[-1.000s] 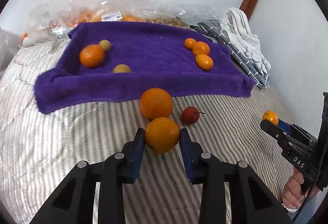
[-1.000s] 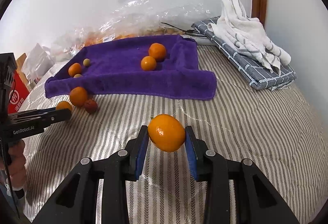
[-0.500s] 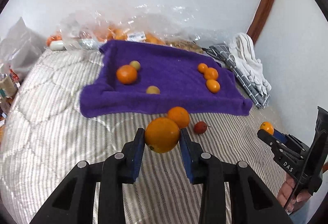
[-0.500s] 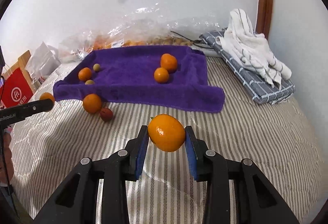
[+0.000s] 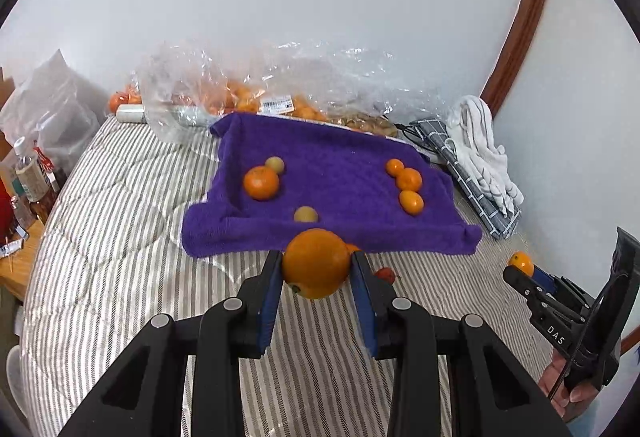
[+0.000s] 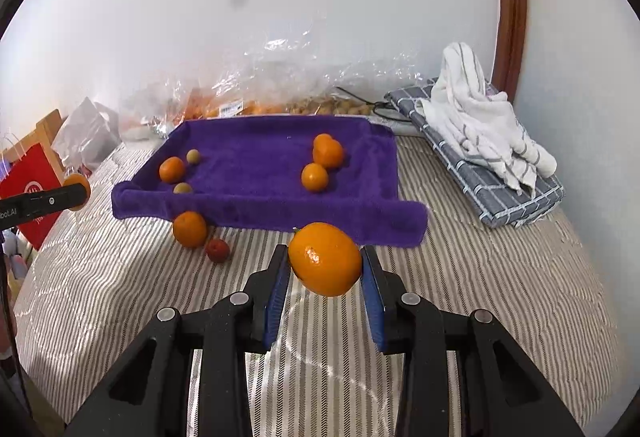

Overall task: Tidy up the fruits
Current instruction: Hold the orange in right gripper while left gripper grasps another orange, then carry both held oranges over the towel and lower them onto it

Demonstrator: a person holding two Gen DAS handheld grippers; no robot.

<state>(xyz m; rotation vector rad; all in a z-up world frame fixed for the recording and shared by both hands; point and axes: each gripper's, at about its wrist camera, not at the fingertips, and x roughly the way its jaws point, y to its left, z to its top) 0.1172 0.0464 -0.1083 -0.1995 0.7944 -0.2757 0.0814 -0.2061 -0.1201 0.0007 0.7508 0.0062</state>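
My left gripper (image 5: pixel 316 269) is shut on a large orange (image 5: pixel 316 263) and holds it above the striped bed, short of the purple towel (image 5: pixel 332 157). My right gripper (image 6: pixel 325 265) is shut on a small oval orange (image 6: pixel 325 259), also in the air in front of the towel (image 6: pixel 260 165). On the towel lie an orange (image 5: pixel 261 182) and two small green-yellow fruits at the left, and three small oranges (image 5: pixel 409 179) at the right. On the bed before the towel lie an orange (image 6: pixel 189 228) and a small red fruit (image 6: pixel 217 250).
Clear plastic bags of fruit (image 5: pixel 248 93) lie behind the towel by the wall. Folded grey and white cloths (image 6: pixel 480 141) sit at the right. Bottles (image 5: pixel 28 181) and a red bag (image 6: pixel 32 189) stand off the bed's left side.
Both grippers have risen and pulled back from the towel with their oranges still held. The left one lifted its orange off the bed, away from the loose orange and red fruit.
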